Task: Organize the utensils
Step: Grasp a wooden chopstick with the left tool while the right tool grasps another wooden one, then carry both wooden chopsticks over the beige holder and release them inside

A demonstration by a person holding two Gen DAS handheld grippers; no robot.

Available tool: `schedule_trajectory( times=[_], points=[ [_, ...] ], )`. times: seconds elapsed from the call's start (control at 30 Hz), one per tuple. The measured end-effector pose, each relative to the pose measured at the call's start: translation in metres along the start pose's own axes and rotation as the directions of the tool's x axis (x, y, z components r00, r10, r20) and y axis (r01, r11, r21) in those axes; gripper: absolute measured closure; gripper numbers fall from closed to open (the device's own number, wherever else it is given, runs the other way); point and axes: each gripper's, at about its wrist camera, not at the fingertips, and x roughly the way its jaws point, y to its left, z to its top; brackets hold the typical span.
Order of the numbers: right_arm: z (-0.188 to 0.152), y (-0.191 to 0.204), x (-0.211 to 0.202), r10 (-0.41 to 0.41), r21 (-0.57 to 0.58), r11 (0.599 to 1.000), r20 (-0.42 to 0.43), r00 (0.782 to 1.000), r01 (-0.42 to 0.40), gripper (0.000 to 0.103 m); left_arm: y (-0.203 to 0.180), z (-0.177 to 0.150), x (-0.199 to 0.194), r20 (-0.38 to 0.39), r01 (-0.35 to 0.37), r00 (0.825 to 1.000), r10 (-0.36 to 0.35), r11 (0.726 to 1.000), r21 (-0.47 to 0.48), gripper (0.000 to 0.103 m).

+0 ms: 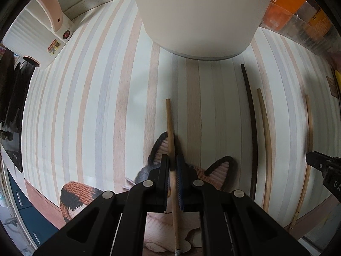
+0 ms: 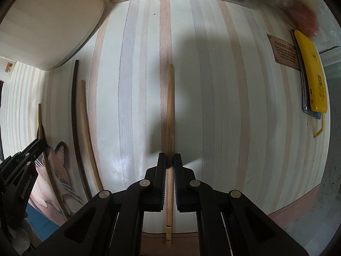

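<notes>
My left gripper (image 1: 172, 162) is shut on a light wooden chopstick (image 1: 169, 123) that points toward a cream round container (image 1: 198, 17) standing ahead. My right gripper (image 2: 169, 160) is shut on another light wooden chopstick (image 2: 169, 98), held just above the striped mat (image 2: 213, 106). A dark chopstick (image 1: 249, 111) and a pale chopstick (image 1: 265, 132) lie side by side on the mat between the grippers; they also show in the right wrist view, dark chopstick (image 2: 74, 111) and pale chopstick (image 2: 87, 123). The right gripper's tip (image 1: 319, 163) shows at the left view's right edge.
A cat-shaped knitted coaster (image 1: 221, 170) lies under the left gripper. A white appliance (image 1: 40, 32) stands far left. A clear box with orange packets (image 1: 298, 10) lines the back. A yellow phone (image 2: 311, 72) and a brown label (image 2: 283, 51) lie at the right.
</notes>
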Motion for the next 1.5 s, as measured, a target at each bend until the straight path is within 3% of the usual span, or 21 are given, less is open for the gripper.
schedule_trajectory(
  times=[0.17, 0.3, 0.57, 0.83, 1.23, 1.4, 1.5],
  points=[
    [0.003, -0.002, 0.001, 0.006, 0.016, 1.0, -0.001, 1.0, -0.005, 0.095, 0.0, -0.001, 0.002, 0.001, 0.007, 1.0, -0.007, 1.0, -0.016, 0.098],
    [0.004, -0.015, -0.002, 0.056, 0.066, 0.996, 0.005, 0.998, -0.056, 0.096, 0.009, -0.005, -0.004, 0.016, -0.006, 1.0, 0.007, 0.999, -0.037, 0.099],
    [0.006, -0.012, -0.064, 0.086, 0.047, 0.994, 0.197, 0.977, -0.098, 0.096, 0.03, -0.006, -0.064, 0.178, -0.006, 0.984, 0.019, 0.997, -0.074, 0.099],
    [0.002, -0.007, -0.126, 0.091, 0.033, 0.993, 0.377, 0.922, -0.112, 0.096, 0.053, -0.005, -0.14, 0.353, 0.059, 0.935, -0.016, 0.992, -0.112, 0.099],
    [0.005, 0.001, -0.204, 0.162, 0.004, 0.981, 0.521, 0.838, -0.192, 0.096, 0.088, 0.017, -0.226, 0.541, 0.112, 0.841, -0.008, 0.981, -0.16, 0.1],
    [0.018, 0.01, -0.243, 0.214, -0.027, 0.97, 0.573, 0.791, -0.242, 0.096, 0.102, 0.028, -0.267, 0.602, 0.145, 0.799, -0.014, 0.974, -0.171, 0.1],
    [0.032, 0.012, -0.273, 0.242, -0.044, 0.961, 0.613, 0.752, -0.273, 0.096, 0.106, 0.037, -0.295, 0.637, 0.177, 0.771, -0.032, 0.97, -0.165, 0.1]
  ],
)
